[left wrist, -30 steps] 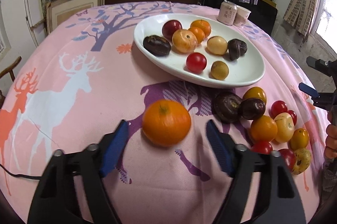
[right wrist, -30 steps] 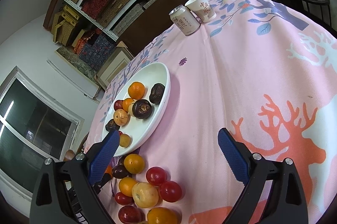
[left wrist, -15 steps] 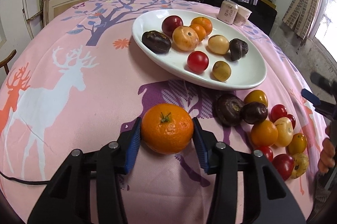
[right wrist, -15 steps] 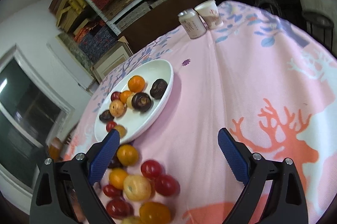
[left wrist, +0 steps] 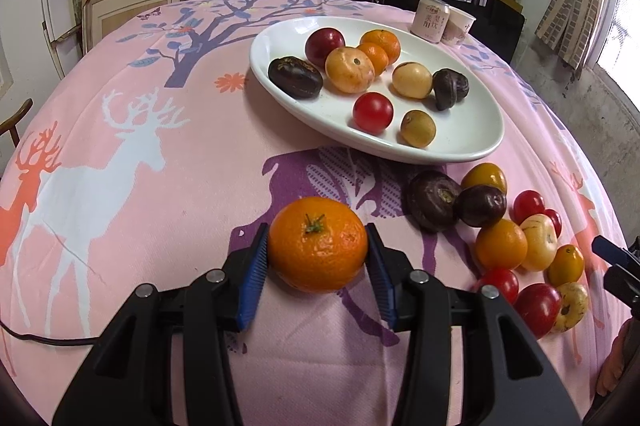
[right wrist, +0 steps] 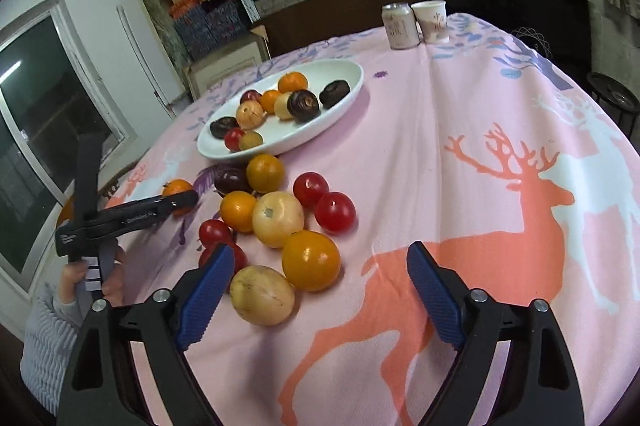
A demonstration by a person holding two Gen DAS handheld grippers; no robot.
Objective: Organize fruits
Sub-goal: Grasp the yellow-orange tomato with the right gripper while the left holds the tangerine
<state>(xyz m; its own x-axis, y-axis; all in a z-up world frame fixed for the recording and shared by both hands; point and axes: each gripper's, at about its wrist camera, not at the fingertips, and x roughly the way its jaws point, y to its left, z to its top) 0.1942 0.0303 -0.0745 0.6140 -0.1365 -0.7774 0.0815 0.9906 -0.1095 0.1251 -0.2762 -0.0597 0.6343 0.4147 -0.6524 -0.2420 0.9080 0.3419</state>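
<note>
Left wrist: left gripper [left wrist: 317, 260] clamped on tangerine [left wrist: 318, 244]; right gripper [right wrist: 320, 290] closing, nothing between pads.

The left tongs [left wrist: 318, 258] pinch an orange [left wrist: 318, 244] on the pink cloth [left wrist: 140, 226]; to their left and just ahead the cloth lies bare. Farther ahead the white plate [left wrist: 472, 141], crowded with fruit, bars the way, and a heap of loose fruit [left wrist: 516, 242] fills the right. The right tongs [right wrist: 320, 290], jaws closing on nothing, have a yellow fruit [right wrist: 262, 294] just inside their left finger; to their right the cloth is bare.
</note>
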